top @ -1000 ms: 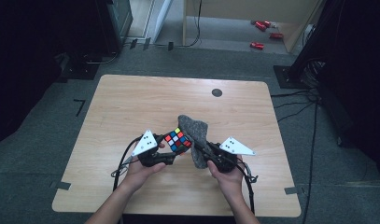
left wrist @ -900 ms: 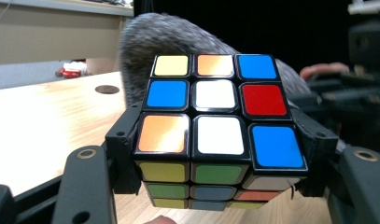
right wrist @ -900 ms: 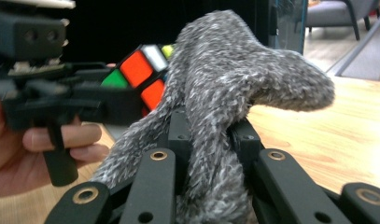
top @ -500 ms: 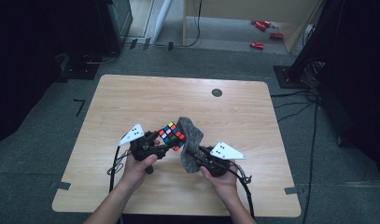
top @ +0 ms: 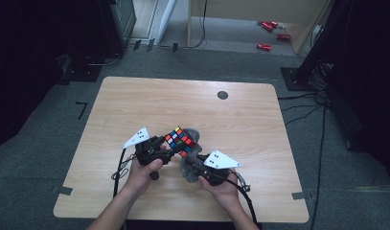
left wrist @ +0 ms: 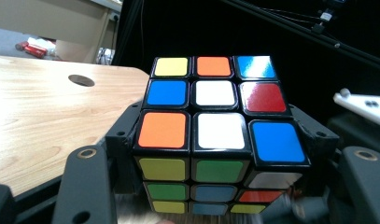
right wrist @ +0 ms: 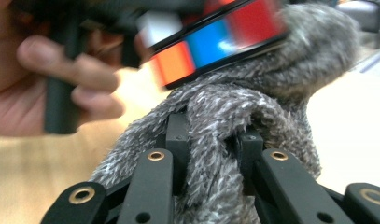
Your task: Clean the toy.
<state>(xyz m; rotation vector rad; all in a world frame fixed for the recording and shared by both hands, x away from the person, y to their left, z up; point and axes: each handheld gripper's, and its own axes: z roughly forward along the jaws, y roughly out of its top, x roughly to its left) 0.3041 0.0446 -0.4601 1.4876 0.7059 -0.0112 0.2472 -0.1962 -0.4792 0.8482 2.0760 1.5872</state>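
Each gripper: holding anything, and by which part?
The left gripper clamps the multicoloured puzzle cube by two opposite side faces. The right gripper pinches a bunched fold of the grey fuzzy cloth, which touches the cube's underside.

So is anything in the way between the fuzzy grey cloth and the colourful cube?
No. The grey cloth, pinched in the right gripper, lies against the underside of the cube, which sits clamped in the left gripper. Nothing visible sits between them.

A light wooden table (top: 135,105) with a dark round hole (top: 223,95) stands on grey carpet (top: 49,158); a pale wooden cabinet (top: 259,12) stands behind; red items (top: 264,46) lie on the floor; dark surroundings.
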